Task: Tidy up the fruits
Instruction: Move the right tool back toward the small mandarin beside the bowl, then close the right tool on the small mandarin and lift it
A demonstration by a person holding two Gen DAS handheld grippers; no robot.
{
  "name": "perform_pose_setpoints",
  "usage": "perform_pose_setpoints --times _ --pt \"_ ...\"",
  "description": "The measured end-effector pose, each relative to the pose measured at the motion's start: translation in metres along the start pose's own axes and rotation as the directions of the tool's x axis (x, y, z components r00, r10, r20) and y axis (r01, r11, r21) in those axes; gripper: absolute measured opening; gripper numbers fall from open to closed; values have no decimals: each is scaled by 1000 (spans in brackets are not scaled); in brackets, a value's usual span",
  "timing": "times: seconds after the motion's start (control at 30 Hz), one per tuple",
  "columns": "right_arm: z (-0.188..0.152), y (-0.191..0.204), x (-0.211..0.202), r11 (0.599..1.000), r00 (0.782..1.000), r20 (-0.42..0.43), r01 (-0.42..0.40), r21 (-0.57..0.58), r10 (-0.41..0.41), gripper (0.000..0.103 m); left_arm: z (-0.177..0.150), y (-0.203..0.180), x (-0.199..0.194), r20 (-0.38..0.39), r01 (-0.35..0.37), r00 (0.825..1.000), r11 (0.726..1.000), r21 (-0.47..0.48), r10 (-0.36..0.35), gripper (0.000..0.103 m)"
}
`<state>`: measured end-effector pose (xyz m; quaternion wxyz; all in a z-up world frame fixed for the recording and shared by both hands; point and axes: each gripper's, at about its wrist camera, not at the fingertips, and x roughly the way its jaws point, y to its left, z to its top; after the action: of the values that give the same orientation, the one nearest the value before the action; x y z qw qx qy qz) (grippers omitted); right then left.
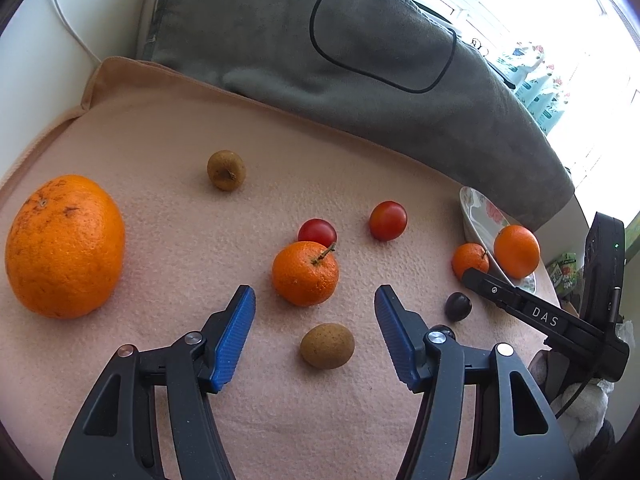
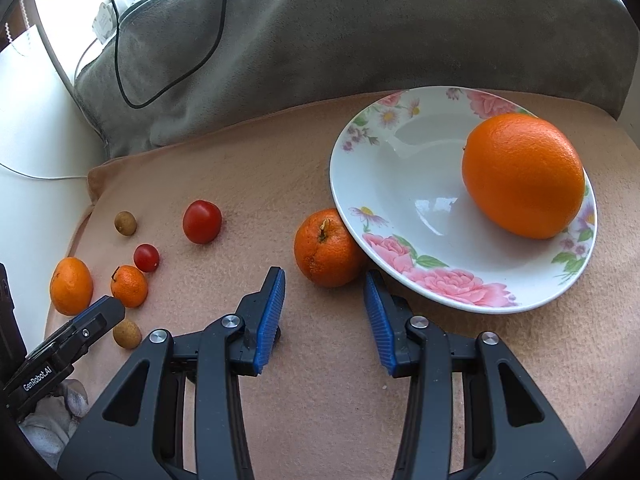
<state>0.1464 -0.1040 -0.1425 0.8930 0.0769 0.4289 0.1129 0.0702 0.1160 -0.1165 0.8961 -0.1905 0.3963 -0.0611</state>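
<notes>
In the left wrist view my left gripper [image 1: 315,295] stands open above the peach cloth, and its pads touch nothing. A stemmed mandarin [image 1: 306,274] lies just past its tips, and a brown fruit [image 1: 328,346] lies between its fingers on the cloth. In the right wrist view my right gripper [image 2: 324,279] is open. Just ahead of it another mandarin [image 2: 326,250] rests against the rim of a flowered plate [image 2: 400,168]. An orange [image 2: 524,176] sits in that plate. A large orange [image 1: 64,246] lies far left.
Two red tomatoes [image 1: 317,233] [image 1: 388,220], a second brown fruit [image 1: 226,170] and a dark plum [image 1: 458,307] are scattered on the cloth. A grey blanket [image 2: 360,40] with a black cable [image 2: 120,60] rises behind. White wall borders the left.
</notes>
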Motion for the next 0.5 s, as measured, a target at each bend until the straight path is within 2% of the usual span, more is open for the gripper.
perform_pose_setpoints --times 0.37,0.5 --pt "6 5 11 1000 1000 -3 18 11 -18 43 5 -1 10 -17 -8 1000 1000 7 8 61" --pt "7 4 12 1000 1000 1 22 15 -22 40 7 0 13 -23 -16 1000 1000 3 16 58"
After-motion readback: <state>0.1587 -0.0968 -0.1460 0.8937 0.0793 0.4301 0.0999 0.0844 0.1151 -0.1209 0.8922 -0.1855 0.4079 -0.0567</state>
